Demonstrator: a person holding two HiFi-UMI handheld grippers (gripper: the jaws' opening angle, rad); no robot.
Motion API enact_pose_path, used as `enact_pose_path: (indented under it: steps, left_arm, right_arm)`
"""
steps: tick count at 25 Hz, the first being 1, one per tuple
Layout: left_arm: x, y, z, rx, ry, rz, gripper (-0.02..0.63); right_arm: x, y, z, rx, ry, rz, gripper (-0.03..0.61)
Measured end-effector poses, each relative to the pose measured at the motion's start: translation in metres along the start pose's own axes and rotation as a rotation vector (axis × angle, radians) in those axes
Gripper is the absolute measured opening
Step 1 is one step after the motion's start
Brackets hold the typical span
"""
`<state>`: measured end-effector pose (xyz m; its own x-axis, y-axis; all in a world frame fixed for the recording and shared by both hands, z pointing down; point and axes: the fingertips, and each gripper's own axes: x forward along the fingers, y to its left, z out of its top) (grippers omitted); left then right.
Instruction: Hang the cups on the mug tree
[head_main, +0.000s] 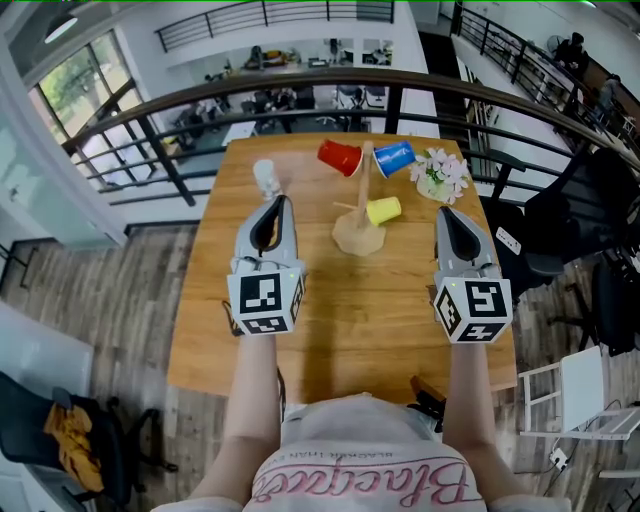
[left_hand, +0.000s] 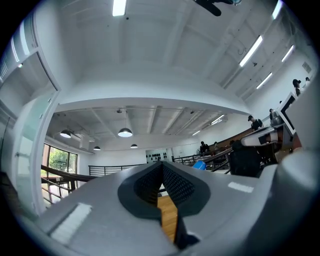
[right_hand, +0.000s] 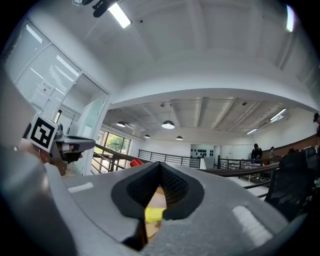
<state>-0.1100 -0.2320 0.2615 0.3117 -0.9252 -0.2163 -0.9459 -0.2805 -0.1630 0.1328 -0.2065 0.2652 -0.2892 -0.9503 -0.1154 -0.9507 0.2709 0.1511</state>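
Under the mug tree (head_main: 358, 235), wooden table (head_main: 300, 340), carrying everything. Left of the tree, left gripper (head_main: 274, 203), jaws closed on nothing, pointing at the pale cup (head_main: 265, 177) loose on the table just beyond its tips. Likely lined up for the next pick, and needs to open first. Right of the tree, right gripper (head_main: 447, 214), shut and empty too, held clear of the pegs. Right of the tree's top, flower pot (head_main: 440, 174), apparently decoration only. On the tree's pegs, seemingly finished with: red cup (head_main: 339, 156), blue cup (head_main: 393, 157), yellow cup (head_main: 383, 210).

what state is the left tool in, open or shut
Shut and empty. On the left tool the dark pads meet at the tip, with only bare wooden table showing behind them.
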Motion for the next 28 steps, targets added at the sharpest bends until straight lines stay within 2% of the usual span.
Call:
enact_pose_path:
  steps: [28]
  left_arm:
    - [0.007,-0.007,0.011,0.026,-0.012,-0.044,0.014]
  right_arm:
    - [-0.001,-0.003,-0.001,-0.057,0.023,-0.01,0.002]
